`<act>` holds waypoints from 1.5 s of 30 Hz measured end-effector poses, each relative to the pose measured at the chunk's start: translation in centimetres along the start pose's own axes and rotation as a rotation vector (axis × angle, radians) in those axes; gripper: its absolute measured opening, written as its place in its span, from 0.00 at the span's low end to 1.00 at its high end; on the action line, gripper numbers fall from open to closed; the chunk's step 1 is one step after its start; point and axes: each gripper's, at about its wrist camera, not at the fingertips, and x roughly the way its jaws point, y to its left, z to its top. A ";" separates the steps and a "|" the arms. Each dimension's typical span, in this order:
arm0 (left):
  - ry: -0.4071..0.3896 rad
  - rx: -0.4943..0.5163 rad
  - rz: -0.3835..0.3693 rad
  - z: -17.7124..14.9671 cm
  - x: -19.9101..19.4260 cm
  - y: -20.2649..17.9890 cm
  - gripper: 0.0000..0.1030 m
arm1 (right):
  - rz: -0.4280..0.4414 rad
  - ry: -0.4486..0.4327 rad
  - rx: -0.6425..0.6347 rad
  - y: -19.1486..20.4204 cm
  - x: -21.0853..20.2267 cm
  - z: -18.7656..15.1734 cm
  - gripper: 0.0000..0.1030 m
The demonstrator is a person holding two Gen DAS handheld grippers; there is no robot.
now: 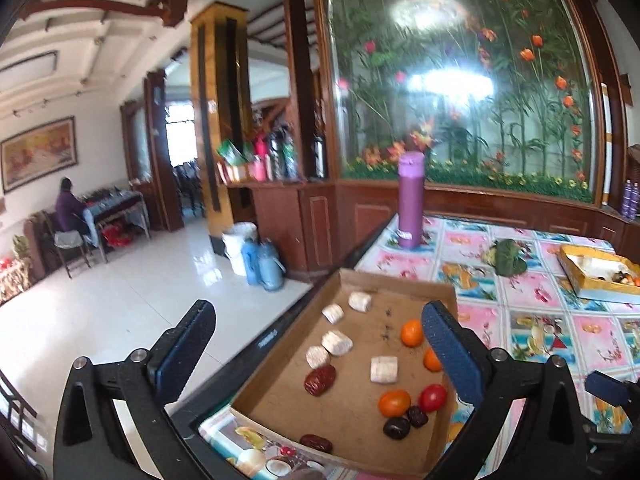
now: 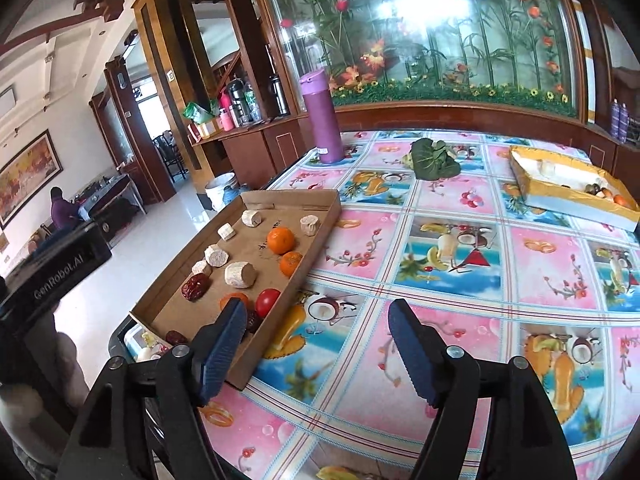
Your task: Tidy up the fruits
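A brown cardboard tray [image 1: 280,396] [image 2: 324,216] lies at the table's left edge. It holds two tangerines [image 1: 412,333] [image 2: 280,240], a red cherry tomato [image 1: 432,397] [image 2: 267,301], an orange cherry tomato [image 1: 394,403], red dates [image 1: 320,379] [image 2: 195,286], dark dates [image 1: 397,428] and several pale root chunks [image 1: 383,369] [image 2: 239,274]. My left gripper [image 1: 318,354] is open and empty above the tray. My right gripper [image 2: 318,354] is open and empty over the tablecloth beside the tray. A yellow and white box [image 1: 588,284] [image 2: 568,204] with some fruit sits far right.
A purple flask [image 1: 410,200] [image 2: 323,118] stands at the table's back. A green leafy vegetable [image 1: 506,258] [image 2: 434,159] lies mid-back. The table drops to the tiled floor [image 1: 140,300] on the left. A glass flower panel [image 2: 420,28] backs the table.
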 end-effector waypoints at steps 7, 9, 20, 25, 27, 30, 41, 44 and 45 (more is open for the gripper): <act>0.074 -0.004 -0.097 0.0 0.5 -2.1 1.00 | -0.028 -0.023 -0.034 -0.3 -0.3 -0.3 0.85; 0.115 0.013 -0.109 -0.8 1.1 -2.9 1.00 | -0.045 -0.015 -0.037 -0.6 0.1 -0.4 0.85; 0.261 0.012 -0.147 -3.7 4.4 -4.0 1.00 | -0.146 0.026 -0.043 -2.1 1.8 -0.7 0.86; 0.313 0.003 -0.164 -4.7 5.7 -3.7 1.00 | -0.154 0.049 -0.079 -1.1 2.8 -1.0 0.86; 0.332 -0.001 -0.170 -5.2 6.2 -3.4 1.00 | -0.156 0.060 -0.094 -0.5 3.2 -1.1 0.86; 0.346 -0.007 -0.178 -5.5 6.6 -2.9 1.00 | -0.153 0.075 -0.114 0.4 3.9 -1.3 0.86; 0.373 -0.038 -0.193 -6.2 7.3 -1.3 1.00 | -0.166 0.104 -0.195 3.2 4.8 -2.2 0.86; 0.371 -0.040 -0.192 -6.2 7.2 -1.2 1.00 | -0.171 0.105 -0.214 3.7 5.0 -2.3 0.86; 0.371 -0.039 -0.192 -6.2 7.2 -1.2 1.00 | -0.172 0.106 -0.217 3.9 5.0 -2.3 0.86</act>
